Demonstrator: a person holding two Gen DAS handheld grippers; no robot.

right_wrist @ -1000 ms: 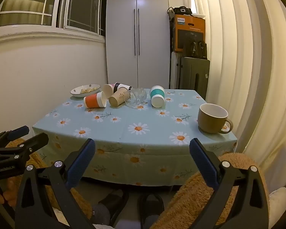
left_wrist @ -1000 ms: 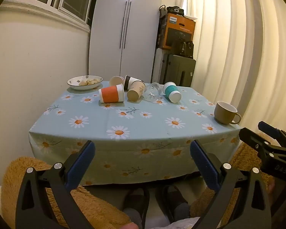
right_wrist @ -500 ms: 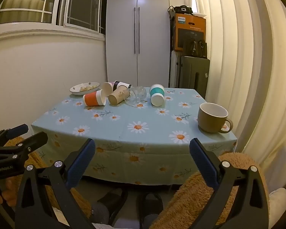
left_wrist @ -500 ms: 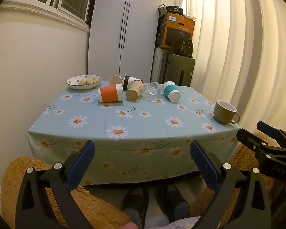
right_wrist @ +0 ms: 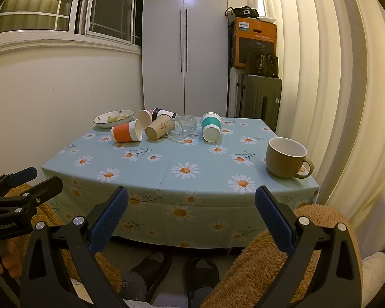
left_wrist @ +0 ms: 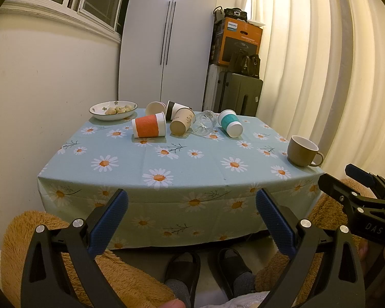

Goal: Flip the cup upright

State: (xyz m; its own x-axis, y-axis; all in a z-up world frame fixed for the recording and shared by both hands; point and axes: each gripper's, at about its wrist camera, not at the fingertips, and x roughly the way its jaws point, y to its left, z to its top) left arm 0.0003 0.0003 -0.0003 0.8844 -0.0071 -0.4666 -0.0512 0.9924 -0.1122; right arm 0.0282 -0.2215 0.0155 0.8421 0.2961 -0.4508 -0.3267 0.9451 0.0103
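Note:
Several cups lie on their sides at the far end of the daisy tablecloth (left_wrist: 187, 169): an orange-banded cup (left_wrist: 148, 127) (right_wrist: 127, 134), a plain brown cup (left_wrist: 181, 125) (right_wrist: 159, 130), a clear glass (left_wrist: 204, 126) (right_wrist: 183, 127), a teal-banded cup (left_wrist: 230, 126) (right_wrist: 211, 126), and two more behind. A brown mug (left_wrist: 302, 154) (right_wrist: 287, 161) stands upright at the right edge. My left gripper (left_wrist: 192, 205) and right gripper (right_wrist: 191, 202) are open and empty, held low in front of the table's near edge, far from the cups.
A white bowl of food (left_wrist: 113, 109) sits at the table's far left. Fuzzy brown seat cushions (left_wrist: 64, 231) (right_wrist: 308, 231) flank my slippered feet (left_wrist: 208, 272). A wardrobe (left_wrist: 166, 41), suitcase (left_wrist: 240, 93), box and curtains (left_wrist: 320, 64) stand behind the table.
Both grippers have drifted very slightly; the table scene sits a little lower in view. Nothing on the table has moved.

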